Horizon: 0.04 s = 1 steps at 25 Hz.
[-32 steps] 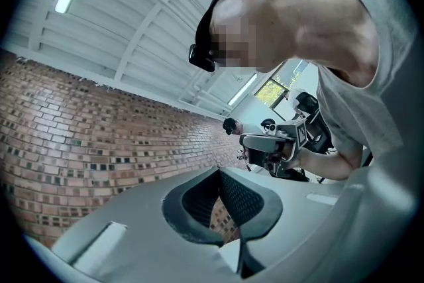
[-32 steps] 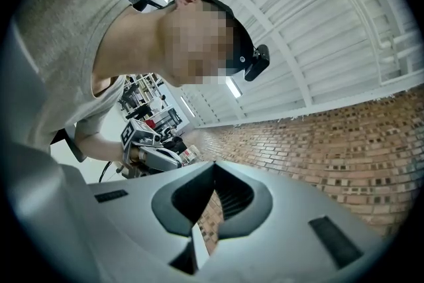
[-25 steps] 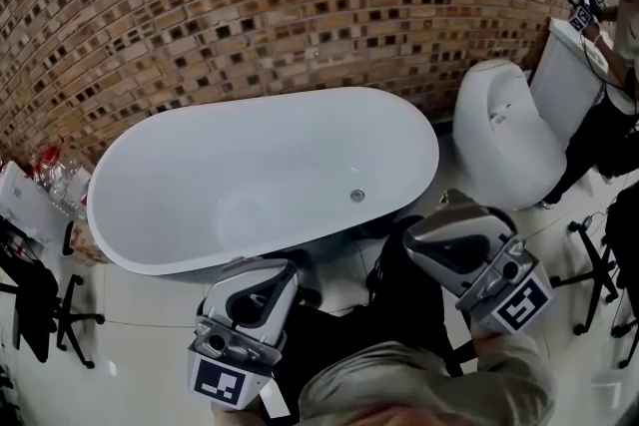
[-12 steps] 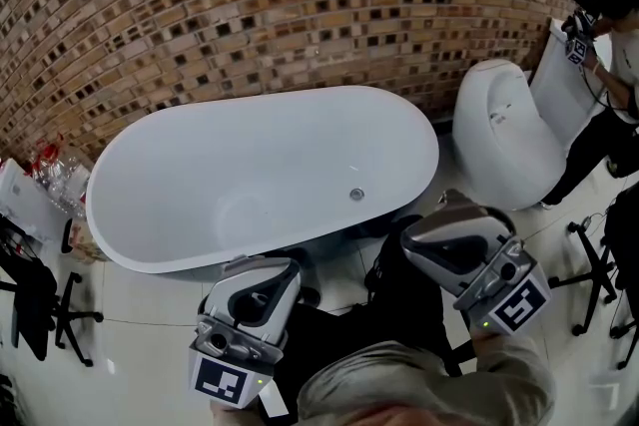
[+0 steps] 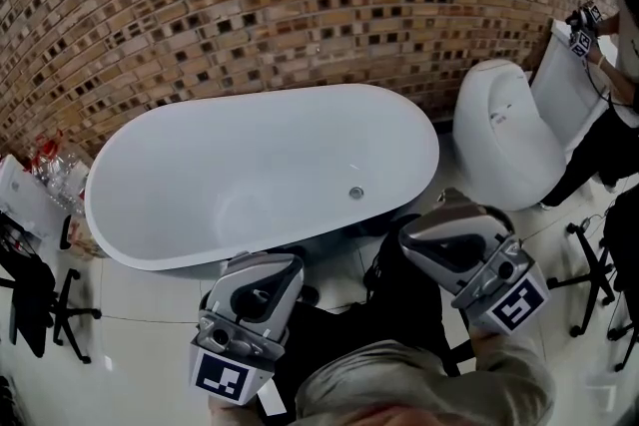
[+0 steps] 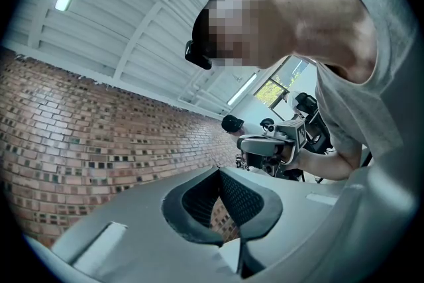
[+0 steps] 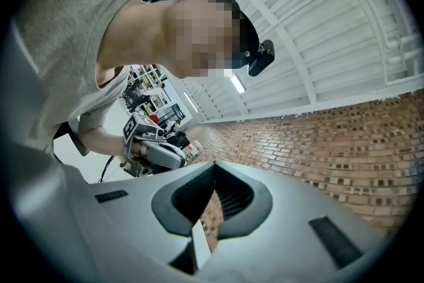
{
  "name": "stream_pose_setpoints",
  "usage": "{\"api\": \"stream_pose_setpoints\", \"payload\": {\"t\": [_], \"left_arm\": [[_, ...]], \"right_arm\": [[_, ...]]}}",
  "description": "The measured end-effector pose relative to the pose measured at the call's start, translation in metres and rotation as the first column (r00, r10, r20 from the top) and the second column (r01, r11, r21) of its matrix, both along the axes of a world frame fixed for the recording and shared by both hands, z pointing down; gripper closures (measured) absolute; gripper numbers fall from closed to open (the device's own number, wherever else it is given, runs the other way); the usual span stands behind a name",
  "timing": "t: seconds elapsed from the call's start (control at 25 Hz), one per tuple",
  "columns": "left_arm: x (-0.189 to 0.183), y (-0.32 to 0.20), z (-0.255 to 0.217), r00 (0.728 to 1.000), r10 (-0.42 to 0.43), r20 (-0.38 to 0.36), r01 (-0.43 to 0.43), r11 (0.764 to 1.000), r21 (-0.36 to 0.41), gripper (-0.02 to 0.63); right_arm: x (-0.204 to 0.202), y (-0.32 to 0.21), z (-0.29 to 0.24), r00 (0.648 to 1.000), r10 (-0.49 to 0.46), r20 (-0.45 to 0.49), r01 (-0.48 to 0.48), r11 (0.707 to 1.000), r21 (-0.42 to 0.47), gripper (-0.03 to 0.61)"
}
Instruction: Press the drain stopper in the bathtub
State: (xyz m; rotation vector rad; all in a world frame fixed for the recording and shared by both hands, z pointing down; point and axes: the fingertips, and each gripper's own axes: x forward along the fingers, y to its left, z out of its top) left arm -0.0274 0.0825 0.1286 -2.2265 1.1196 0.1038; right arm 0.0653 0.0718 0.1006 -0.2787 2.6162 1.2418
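Observation:
A white oval bathtub (image 5: 150, 259) stands against the brick wall, and its small round metal drain stopper (image 5: 356, 194) sits in the floor of the tub towards the right end. My left gripper (image 5: 250, 299) is held low near my body, in front of the tub's near rim, well short of the stopper. My right gripper (image 5: 461, 246) hovers to the right of the tub, beside its end. Both point upward: each gripper view shows ceiling and the person holding them. The left gripper (image 6: 218, 170) and right gripper (image 7: 213, 166) are shut with tips touching, holding nothing.
A white toilet (image 5: 504, 130) stands right of the tub, with another person (image 5: 619, 130) beside its tank. Chair bases sit at the left (image 5: 60, 314) and right (image 5: 594, 264). Clutter in plastic (image 5: 50, 170) lies by the tub's left end. A brick wall (image 5: 300, 5) runs behind.
Both grippers have stayed nearly in place. The person at the far right has shifted partly out of the picture.

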Motion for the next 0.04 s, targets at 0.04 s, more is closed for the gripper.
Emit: {"api": "stream_pose_setpoints", "payload": {"t": [0.04], "left_arm": [[-0.0003,-0.0004,0.0006,1.0,0.001,0.001,-0.001,1.0,-0.002,0.606]], "right_arm": [[-0.0006,-0.0002,0.0004,1.0,0.0,0.0,0.0,1.0,-0.001,0.578]]}}
